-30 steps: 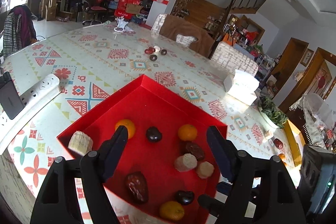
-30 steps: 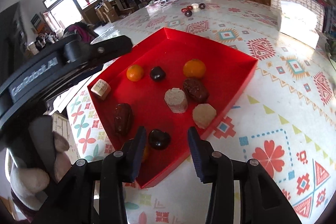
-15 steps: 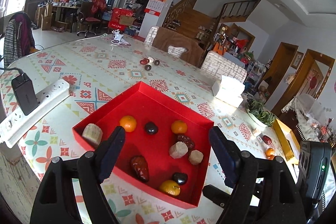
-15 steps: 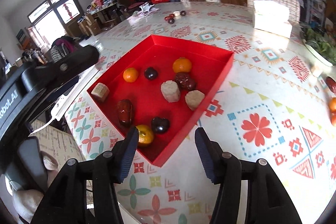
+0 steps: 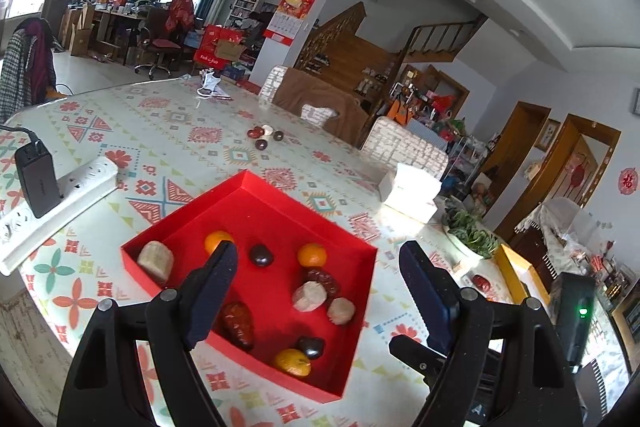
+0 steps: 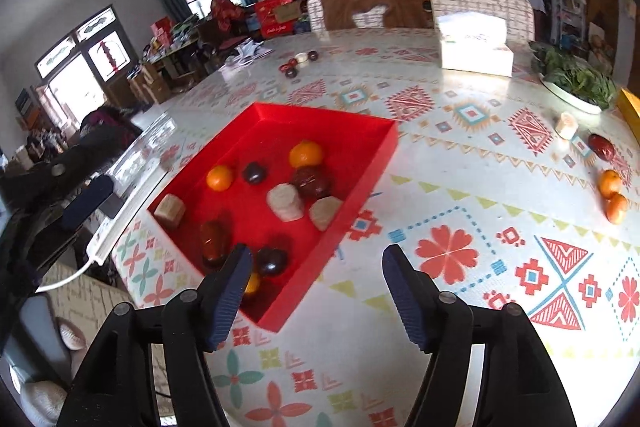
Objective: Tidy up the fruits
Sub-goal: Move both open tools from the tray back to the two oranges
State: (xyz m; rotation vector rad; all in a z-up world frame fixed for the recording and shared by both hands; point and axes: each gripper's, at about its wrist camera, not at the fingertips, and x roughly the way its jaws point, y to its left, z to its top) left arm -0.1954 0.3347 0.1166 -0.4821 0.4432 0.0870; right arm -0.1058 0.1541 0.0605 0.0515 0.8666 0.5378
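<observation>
Two grippers hung over a red box of fruit on the patterned table.

The left gripper (image 5: 318,277) was spread wide with nothing in it. The right gripper (image 6: 316,275) was opening, with nothing between its jaws. The red box (image 6: 360,187) held small oranges (image 6: 306,154), dark fruits (image 6: 253,173), red dates (image 5: 239,319) and pale chunks (image 6: 285,202). More oranges (image 6: 611,192) lay well apart on the table (image 6: 460,155). A red carton (image 5: 218,48) far off had white writing, too small to read.

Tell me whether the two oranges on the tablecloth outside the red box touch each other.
Touching. Right wrist view: the upper orange and lower orange overlap with no gap.
</observation>
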